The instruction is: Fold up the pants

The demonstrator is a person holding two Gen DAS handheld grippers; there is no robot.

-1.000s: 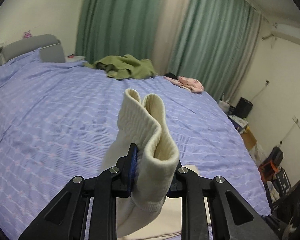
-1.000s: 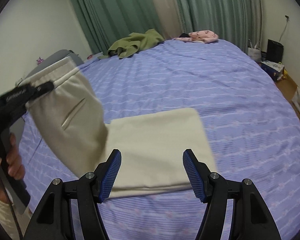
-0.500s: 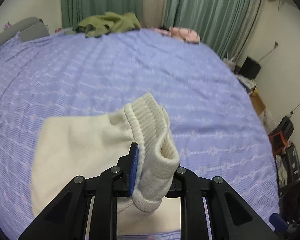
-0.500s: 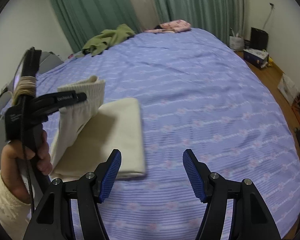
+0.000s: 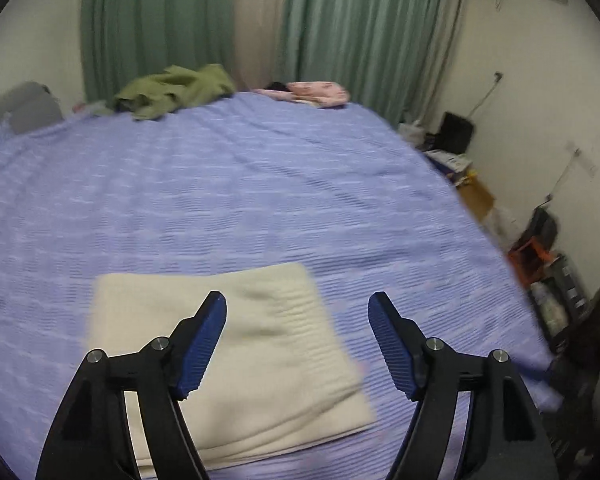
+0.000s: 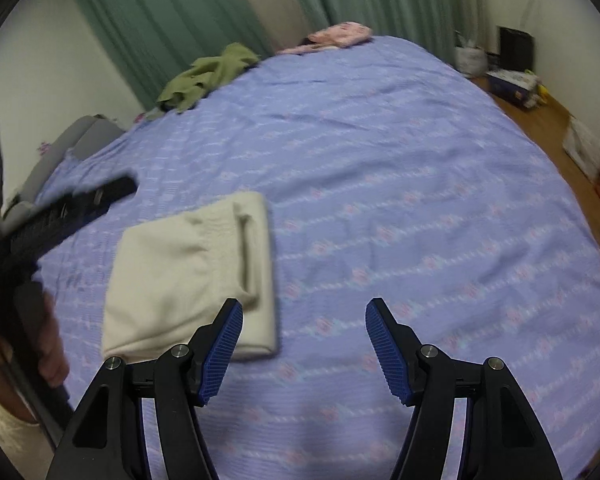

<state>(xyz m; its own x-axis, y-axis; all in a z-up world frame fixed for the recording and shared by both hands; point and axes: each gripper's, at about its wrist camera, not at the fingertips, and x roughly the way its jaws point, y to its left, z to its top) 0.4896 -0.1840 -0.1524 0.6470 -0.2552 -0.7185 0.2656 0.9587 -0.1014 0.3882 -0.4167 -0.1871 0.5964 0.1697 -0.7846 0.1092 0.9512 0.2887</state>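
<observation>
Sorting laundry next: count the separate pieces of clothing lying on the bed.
3: cream pants folded at the near edge, a crumpled green garment at the far side, a pink one beside it. Something dark behind the pink one is unclear.

Bedspread (image 6: 400,184) lies flat & bare across most of the bed, so there's wide room ahead and to the right of both grippers. Only low obstacle nearby: folded cream pants (image 5: 236,344), flat on the cover, under the left gripper (image 5: 298,336), jaws spread, nothing btwn them. Right gripper (image 6: 304,344) also spread, over bare cover just right of the pants. Far edge by the curtains: green garment (image 5: 172,90) & pink cloth (image 5: 316,92), well apart from both. Floor clutter (image 6: 512,80) sits off the bed's right side.
</observation>
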